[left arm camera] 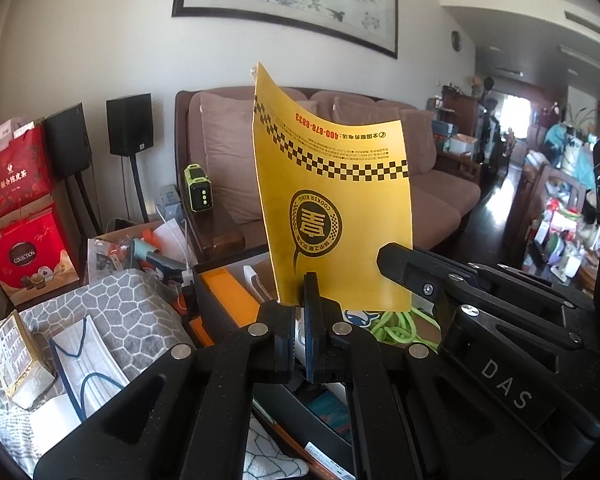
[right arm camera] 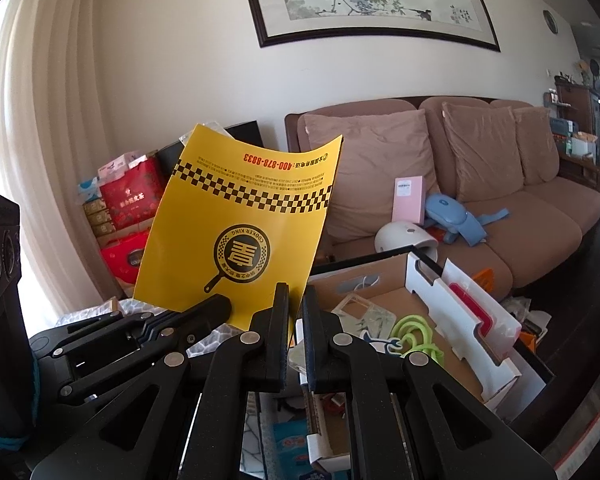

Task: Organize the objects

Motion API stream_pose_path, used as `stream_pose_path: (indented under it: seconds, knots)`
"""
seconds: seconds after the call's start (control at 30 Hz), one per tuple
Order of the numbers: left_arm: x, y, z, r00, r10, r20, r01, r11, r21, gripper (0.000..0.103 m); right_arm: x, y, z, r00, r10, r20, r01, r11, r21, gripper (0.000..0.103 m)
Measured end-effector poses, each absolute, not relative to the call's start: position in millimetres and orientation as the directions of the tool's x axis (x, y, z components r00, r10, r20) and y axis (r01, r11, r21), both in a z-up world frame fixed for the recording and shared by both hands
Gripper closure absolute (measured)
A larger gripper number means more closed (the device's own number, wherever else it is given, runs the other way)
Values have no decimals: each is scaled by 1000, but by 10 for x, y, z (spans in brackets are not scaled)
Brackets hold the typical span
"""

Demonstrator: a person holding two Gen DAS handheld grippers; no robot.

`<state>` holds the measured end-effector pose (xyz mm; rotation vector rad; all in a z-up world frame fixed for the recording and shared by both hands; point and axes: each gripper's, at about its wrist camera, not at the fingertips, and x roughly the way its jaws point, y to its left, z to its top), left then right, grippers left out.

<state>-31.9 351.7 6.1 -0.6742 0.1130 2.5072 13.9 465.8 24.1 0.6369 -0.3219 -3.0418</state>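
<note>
Yellow glossy card [left arm camera: 332,200], printed leaflet stock with a checkered band and a pan logo, upside down, held upright in the air above an open cardboard box [right arm camera: 384,284] of clutter, brown sofa [right arm camera: 500,184] behind. Left gripper [left arm camera: 311,284] is pressed together on the card's bottom edge; right gripper [right arm camera: 294,294] looks to be pinching the bottom corner beside it (contact there is harder to read, jaws nearly closed). Handling guess: very light, thin, semi-stiff; it bows along the top edge already, so it will flop or crease if swung fast. Slick surface, may slide in the pads. Best hold is low on the edge, deep in the pads.
</note>
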Motion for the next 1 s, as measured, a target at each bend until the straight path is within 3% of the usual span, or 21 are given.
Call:
stream_pose_path:
  seconds: [1.0]
  knots:
    - [-354, 3719, 70, -717, 485, -502, -536, -843, -48, 100, 143, 4825, 266, -915, -17, -403, -80, -972, 222, 98]
